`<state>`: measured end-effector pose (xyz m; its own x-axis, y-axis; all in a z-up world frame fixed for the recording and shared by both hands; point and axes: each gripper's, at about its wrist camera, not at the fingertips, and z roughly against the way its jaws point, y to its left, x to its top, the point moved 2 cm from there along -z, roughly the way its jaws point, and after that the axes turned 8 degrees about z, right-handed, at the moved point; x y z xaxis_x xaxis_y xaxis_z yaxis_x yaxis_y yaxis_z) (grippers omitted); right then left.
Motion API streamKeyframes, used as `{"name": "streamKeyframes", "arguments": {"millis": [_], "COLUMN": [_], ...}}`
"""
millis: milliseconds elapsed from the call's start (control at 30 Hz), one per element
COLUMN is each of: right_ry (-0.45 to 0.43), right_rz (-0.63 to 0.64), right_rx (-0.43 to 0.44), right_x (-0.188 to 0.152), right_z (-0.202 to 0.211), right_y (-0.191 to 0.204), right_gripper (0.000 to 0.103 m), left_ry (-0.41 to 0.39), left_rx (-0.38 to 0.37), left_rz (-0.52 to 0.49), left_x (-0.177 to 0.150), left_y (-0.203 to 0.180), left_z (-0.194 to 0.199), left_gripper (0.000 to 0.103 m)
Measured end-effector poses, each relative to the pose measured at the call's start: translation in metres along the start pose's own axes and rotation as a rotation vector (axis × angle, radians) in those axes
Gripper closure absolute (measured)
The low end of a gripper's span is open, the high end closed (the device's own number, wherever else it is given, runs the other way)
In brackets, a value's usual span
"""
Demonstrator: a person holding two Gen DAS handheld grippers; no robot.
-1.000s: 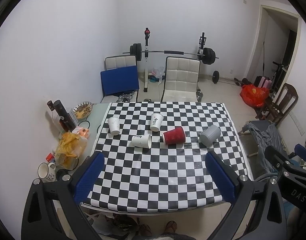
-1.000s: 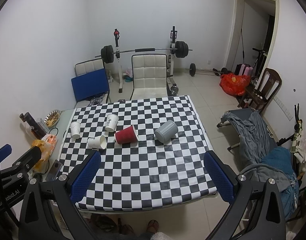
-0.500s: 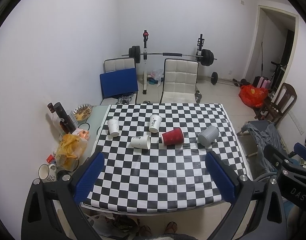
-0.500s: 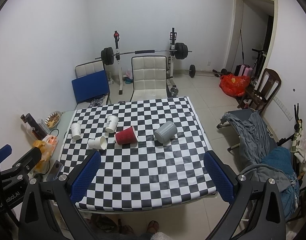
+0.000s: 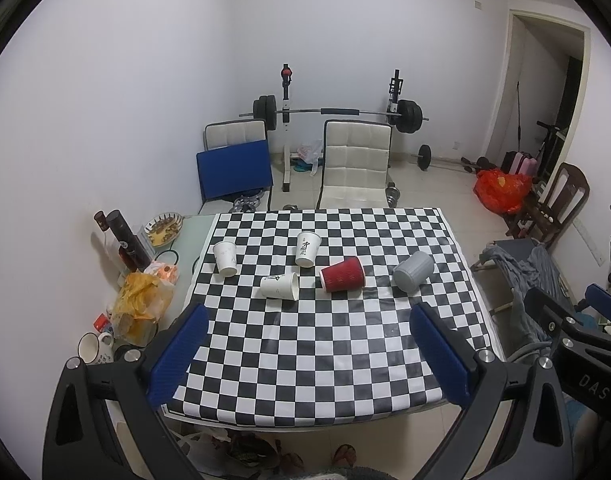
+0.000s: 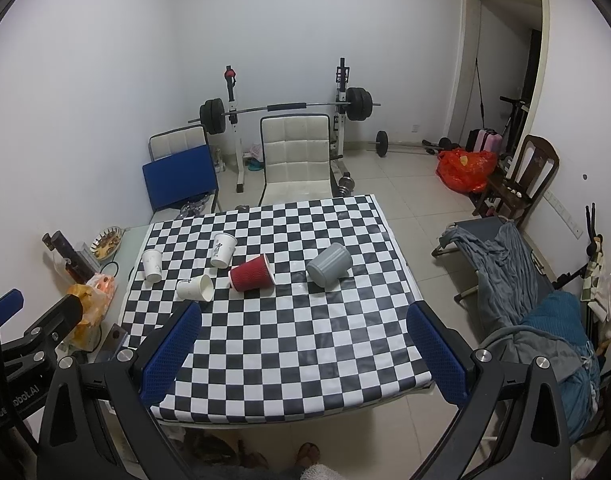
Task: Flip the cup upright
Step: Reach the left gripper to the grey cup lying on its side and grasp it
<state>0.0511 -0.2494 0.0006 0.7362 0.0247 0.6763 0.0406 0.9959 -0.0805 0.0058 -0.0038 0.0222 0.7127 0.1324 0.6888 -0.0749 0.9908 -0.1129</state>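
Note:
Several cups sit on the checkered table (image 5: 317,344). A red ribbed cup (image 5: 342,274) lies on its side at the middle; it also shows in the right wrist view (image 6: 252,273). A grey cup (image 5: 412,271) lies on its side to its right, also in the right wrist view (image 6: 329,266). A white cup (image 5: 279,286) lies on its side left of the red one. Two more white cups (image 5: 307,249) (image 5: 224,259) stand further back. My left gripper (image 5: 309,354) and right gripper (image 6: 303,350) are open and empty, high above the table's near edge.
Two chairs (image 5: 355,164) and a barbell rack (image 5: 337,112) stand behind the table. A side surface at the left holds a bottle (image 5: 127,240), snack bags (image 5: 139,308) and a mug (image 5: 92,349). A cot with clothes (image 6: 517,280) is at the right.
Both views have pulled back and up slightly, so the table looks a little smaller and farther. The cups have not moved. Both grippers stay open.

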Motion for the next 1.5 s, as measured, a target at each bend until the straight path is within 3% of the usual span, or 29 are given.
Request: {"name": "streamKeyframes", "arguments": {"millis": [300, 433, 700, 933, 1033, 1300, 1500], "right_ry": [0.036, 0.112, 0.264, 0.357, 0.375, 0.493, 0.569], "right_rz": [-0.056, -0.109, -0.154, -0.175, -0.174, -0.190, -0.207], "right_rx": [-0.015, -0.058, -0.212, -0.242, -0.242, -0.201, -0.191], "right_x": [0.025, 0.026, -0.011, -0.038, -0.062, -0.061, -0.065], "right_z": [-0.007, -0.047, -0.158, -0.268, -0.278, -0.380, -0.443], "right_y": [-0.006, -0.010, -0.021, -0.054, -0.091, -0.149, -0.193], "right_gripper": [0.000, 0.000, 0.000, 0.000, 0.000, 0.000, 0.000], "left_ry": [-0.012, 0.014, 0.141, 0.248, 0.282, 0.347, 0.379], "left_rx": [0.002, 0.036, 0.072, 0.103, 0.121, 0.154, 0.126], "left_rz": [-0.020, -0.057, -0.185, -0.281, -0.308, -0.378, -0.473], "left_x": [-0.001, -0.015, -0.041, -0.058, -0.060, -0.045, -0.035], "left_y": [0.004, 0.008, -0.006, -0.039, -0.058, -0.133, -0.190], "left_z": [-0.018, -0.054, -0.141, -0.218, -0.248, -0.335, -0.395], "left_gripper": [0.000, 0.000, 0.000, 0.000, 0.000, 0.000, 0.000]}}
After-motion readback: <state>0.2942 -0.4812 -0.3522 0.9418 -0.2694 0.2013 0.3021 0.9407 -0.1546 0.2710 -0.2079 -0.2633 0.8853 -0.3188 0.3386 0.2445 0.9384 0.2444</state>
